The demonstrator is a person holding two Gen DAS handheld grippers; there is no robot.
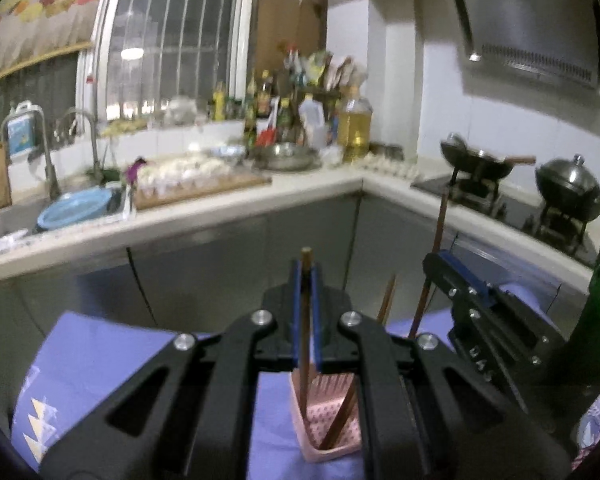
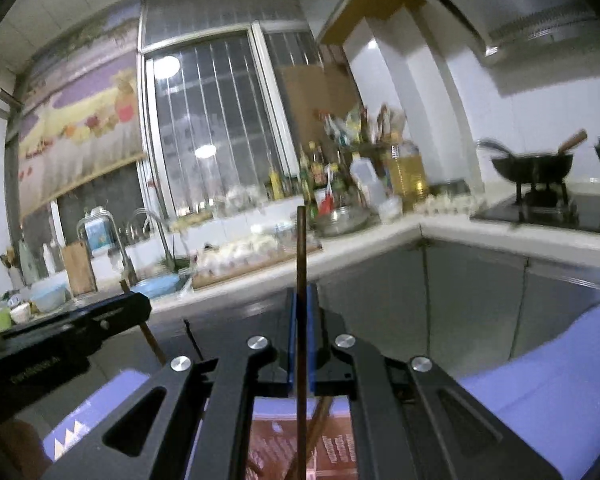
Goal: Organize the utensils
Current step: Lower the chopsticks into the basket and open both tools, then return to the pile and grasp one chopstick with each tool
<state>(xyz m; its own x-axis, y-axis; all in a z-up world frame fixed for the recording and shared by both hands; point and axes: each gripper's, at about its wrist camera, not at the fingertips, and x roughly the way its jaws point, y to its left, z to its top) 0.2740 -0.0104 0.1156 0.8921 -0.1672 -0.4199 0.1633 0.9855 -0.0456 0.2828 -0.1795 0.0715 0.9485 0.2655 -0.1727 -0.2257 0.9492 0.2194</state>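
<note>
The left claw (image 1: 306, 280) is clamped on a brown chopstick (image 1: 305, 320), which stands upright between its blue pads (image 1: 296, 312); the stick's lower end reaches down into a pink holder (image 1: 324, 420) at 6 o'clock in the left wrist view. The holder sits on a purple cloth (image 1: 100, 360) over the tabletop, and another chopstick (image 1: 346, 412) leans inside it, tilted toward 1 o'clock.

At 3 o'clock in the same view the right claw (image 1: 456, 276) shows side-on, pinched on a second chopstick (image 1: 436, 248) that rises above it and runs down behind the left claw's arm; a further stick (image 1: 388, 296) pokes up just beside it.

From the right wrist, the right claw (image 2: 301, 312) is shut tight on its chopstick (image 2: 301, 280), upright between the blue pads (image 2: 311, 332), with the holder (image 2: 332, 440) directly below at 6 o'clock and a slanted stick (image 2: 320, 420) in it. The left claw (image 2: 132, 308) appears at 9 o'clock.

Behind both runs a kitchen counter (image 1: 260, 196) with a sink (image 1: 16, 216), a blue bowl (image 1: 74, 208), an oil bottle (image 1: 354, 124) and a wok (image 1: 476, 160)
</note>
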